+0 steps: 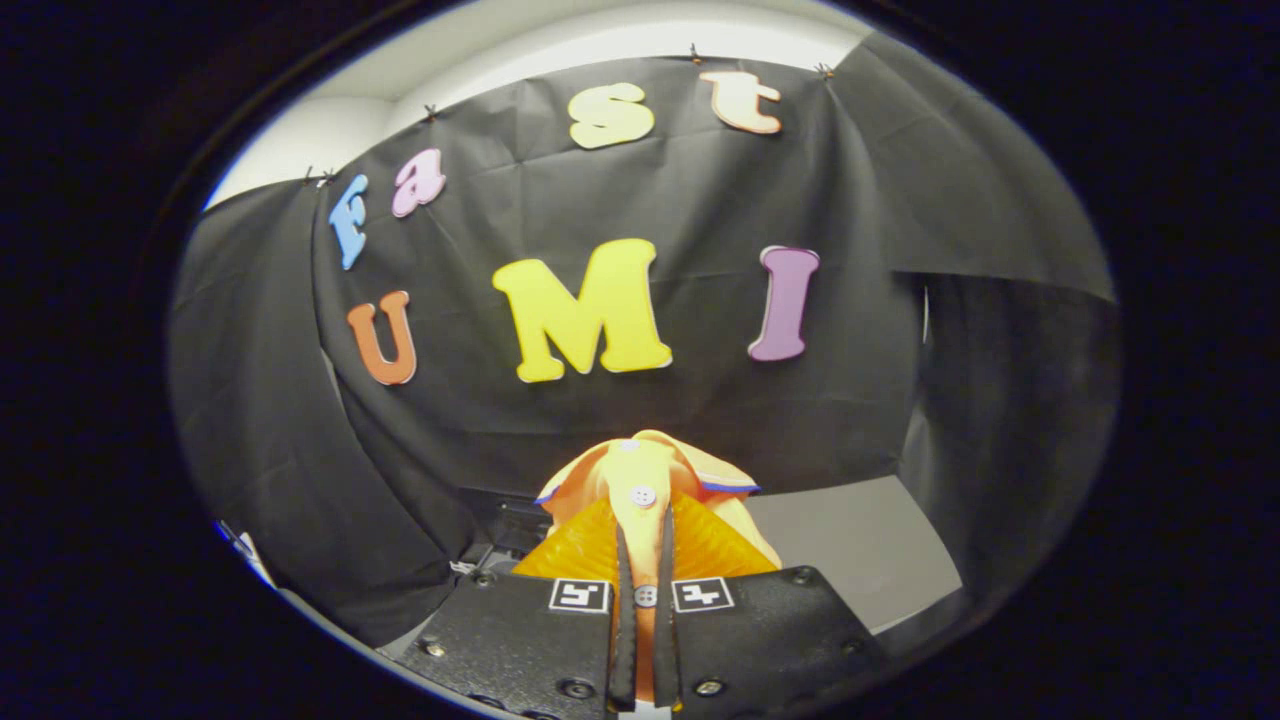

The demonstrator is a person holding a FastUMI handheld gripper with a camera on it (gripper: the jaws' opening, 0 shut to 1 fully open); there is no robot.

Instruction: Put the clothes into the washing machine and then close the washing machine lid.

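We see the tongs (645,535) drawn close together and clamped on an orange garment (640,480), a narrow strip of its fabric pressed between the two fingers (624,570). The strip carries white buttons: one button (643,495) sits just ahead of the fingertips, and another shows lower down in the slim gap between the fingers, level with the two square marker tags (579,595) on the tongs' body. Beyond the fingertips the garment bunches into a rounded hump, with a thin blue trim along the edges of its folds on either side (it looks like a collar, though we cannot be sure). More of the cloth spreads out to both sides of the fingers.

The garment is held up in the air, in front of the booth's black cloth wall (700,400). Behind it and to the right we see a flat pale grey surface (850,540), which may be a worktop; we cannot tell. To the left, just under the cloth wall, lies a dark shape (510,525) too dim to make out.
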